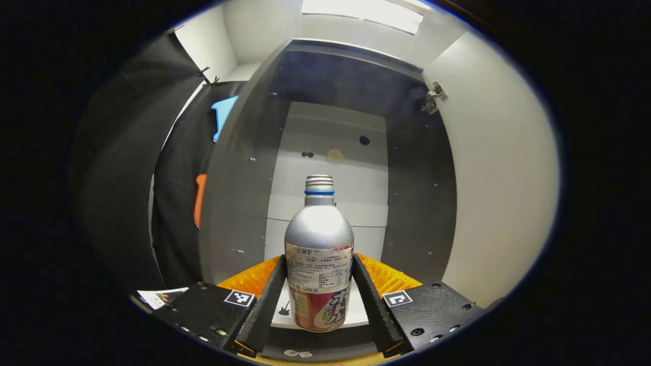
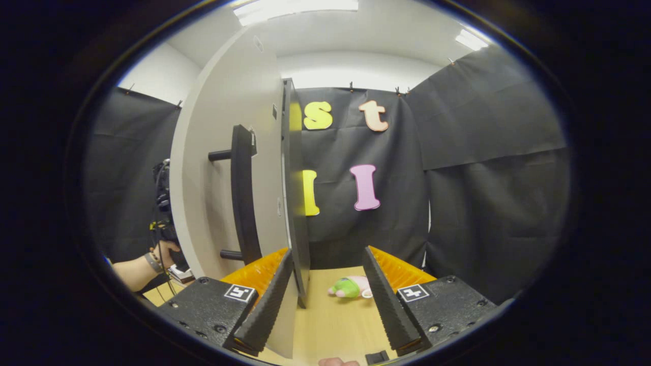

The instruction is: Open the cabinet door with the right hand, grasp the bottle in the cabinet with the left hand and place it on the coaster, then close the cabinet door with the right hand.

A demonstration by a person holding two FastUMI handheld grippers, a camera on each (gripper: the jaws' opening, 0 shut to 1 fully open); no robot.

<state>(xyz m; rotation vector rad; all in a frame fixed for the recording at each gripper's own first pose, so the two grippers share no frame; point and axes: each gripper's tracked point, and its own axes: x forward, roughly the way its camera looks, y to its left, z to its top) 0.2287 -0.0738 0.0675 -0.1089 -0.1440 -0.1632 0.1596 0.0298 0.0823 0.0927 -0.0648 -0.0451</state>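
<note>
Bottle [image 1: 319,254] upright between our spread left claw [image 1: 318,300]; we should close squarely on the label, then lift straight.

Hand-held gripper [image 1: 318,300]: square tag markers, screws; wristband [image 2: 151,262] on wrist

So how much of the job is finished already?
The cabinet door already stands open, so step one looks done. Right now the left hand-held gripper has its fingers on either side of the bottle inside the cabinet; whether they press on it, I cannot tell. The right hand-held gripper is open beside the door's edge. Left: carrying the bottle to the coaster, then closing the door.
</note>
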